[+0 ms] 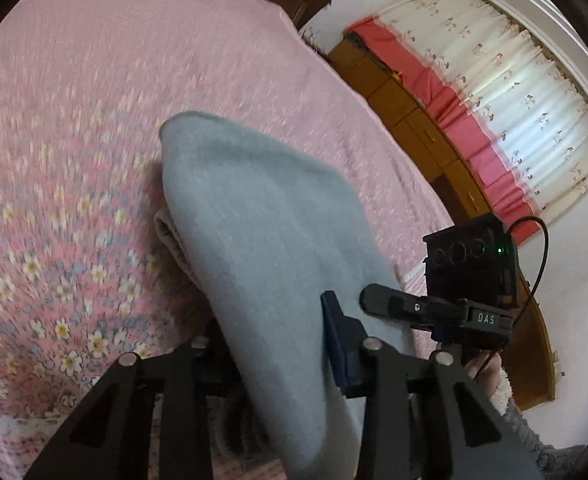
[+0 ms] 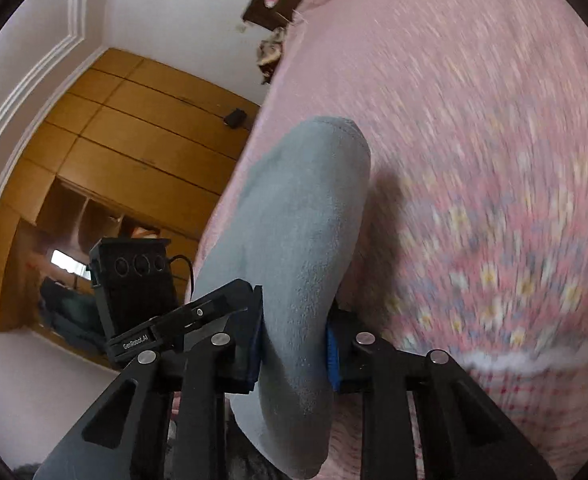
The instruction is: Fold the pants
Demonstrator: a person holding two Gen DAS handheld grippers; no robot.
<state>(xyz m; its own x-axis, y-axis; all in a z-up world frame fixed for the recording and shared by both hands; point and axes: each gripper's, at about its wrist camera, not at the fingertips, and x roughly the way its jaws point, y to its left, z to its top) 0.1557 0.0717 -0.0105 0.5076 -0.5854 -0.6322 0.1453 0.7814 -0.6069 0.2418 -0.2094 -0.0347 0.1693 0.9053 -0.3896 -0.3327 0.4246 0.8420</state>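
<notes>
One pair of grey fleece pants [image 1: 262, 240] is bunched between two grippers, held above a single pink floral bedspread [image 1: 74, 120]. The left gripper [image 1: 278, 360] pinches the cloth between its fingers, and the right gripper [image 2: 294, 344] likewise clamps a thick fold. One wooden wardrobe [image 2: 114, 140] stands far left in the right wrist view.

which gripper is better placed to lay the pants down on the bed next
Neither clearly. The left gripper and the right gripper are both shut on the grey pants above the pink bedspread, so lowering together looks best.
</notes>
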